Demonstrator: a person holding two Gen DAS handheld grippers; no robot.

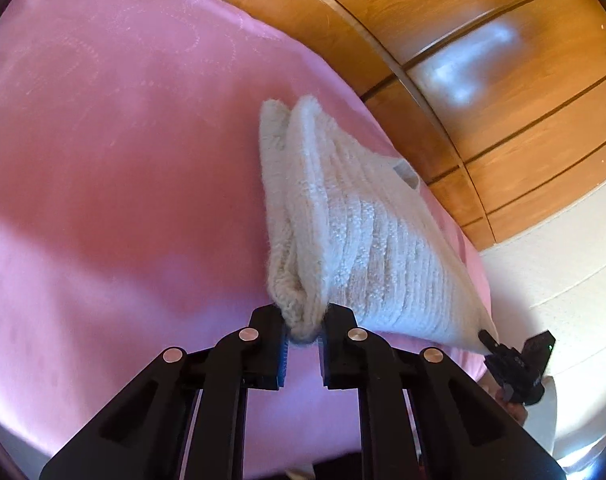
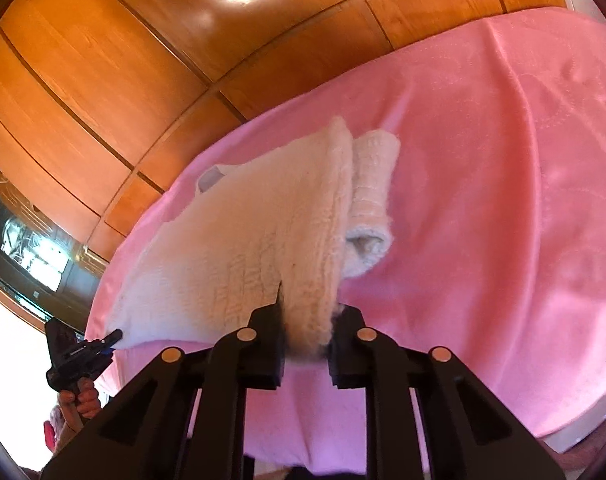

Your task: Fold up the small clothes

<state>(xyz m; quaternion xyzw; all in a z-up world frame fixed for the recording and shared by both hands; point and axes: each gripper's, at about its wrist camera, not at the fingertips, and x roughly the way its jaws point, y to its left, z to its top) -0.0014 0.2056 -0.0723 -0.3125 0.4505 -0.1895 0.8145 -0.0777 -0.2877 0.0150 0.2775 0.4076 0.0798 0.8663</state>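
A white knitted garment [image 1: 363, 240] lies partly lifted over a pink bedspread [image 1: 103, 160], folded along its length with a sleeve tucked beneath. My left gripper [image 1: 303, 332] is shut on its near corner, bunched knit squeezed between the pads. At the far right edge of that view my right gripper [image 1: 488, 342] pinches the other near corner. In the right wrist view the garment [image 2: 243, 240] hangs from my right gripper [image 2: 307, 344], shut on a thick roll of knit, while my left gripper [image 2: 115, 337] holds the left corner.
Glossy wooden wardrobe panels [image 1: 483, 60] stand behind the bed. A dark cabinet with a screen [image 2: 27, 252] sits at the left in the right wrist view. A hand [image 2: 83, 396] grips the left tool. The pink bedspread [image 2: 503, 200] stretches wide to the right.
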